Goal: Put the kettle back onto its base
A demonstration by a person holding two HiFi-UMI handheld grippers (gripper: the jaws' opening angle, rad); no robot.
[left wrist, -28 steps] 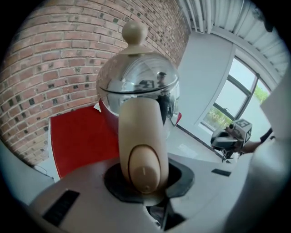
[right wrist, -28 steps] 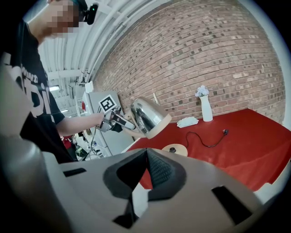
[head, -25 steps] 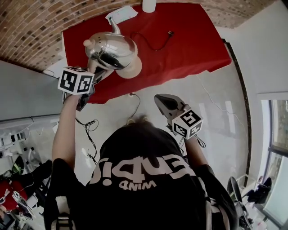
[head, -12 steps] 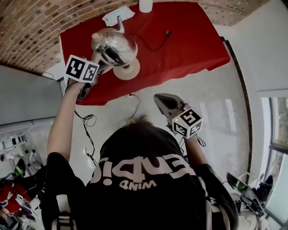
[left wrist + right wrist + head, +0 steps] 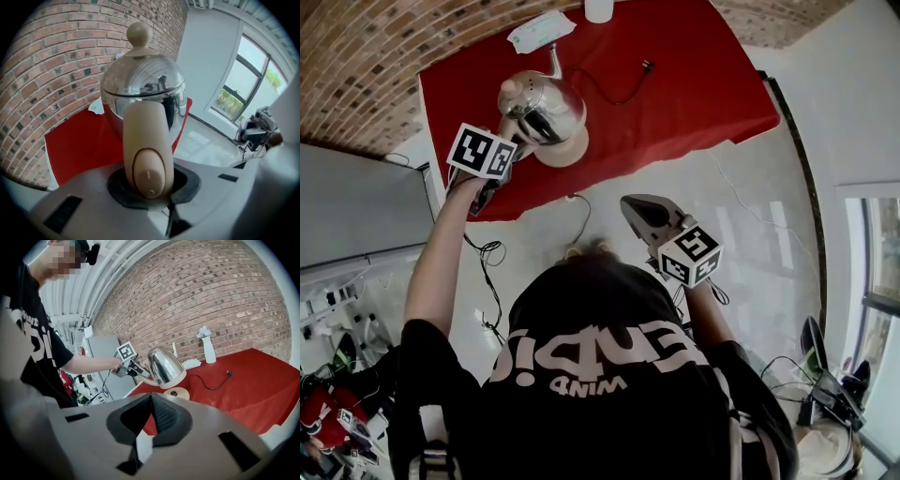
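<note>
Hanging tilted just over its round base (image 5: 176,393) on the red-clothed surface (image 5: 262,376), the steel kettle (image 5: 165,366) is carried by its beige handle (image 5: 145,140), on which the left gripper (image 5: 149,187) has its fingers clamped. The polished body looks slick, rigid and probably heavy if filled, so the handle is the sound hold. The right gripper (image 5: 151,423) has its fingers together, empty.

Shiny steel kettle (image 5: 542,105), beige handle, tilted just above round beige base (image 5: 176,393)
</note>
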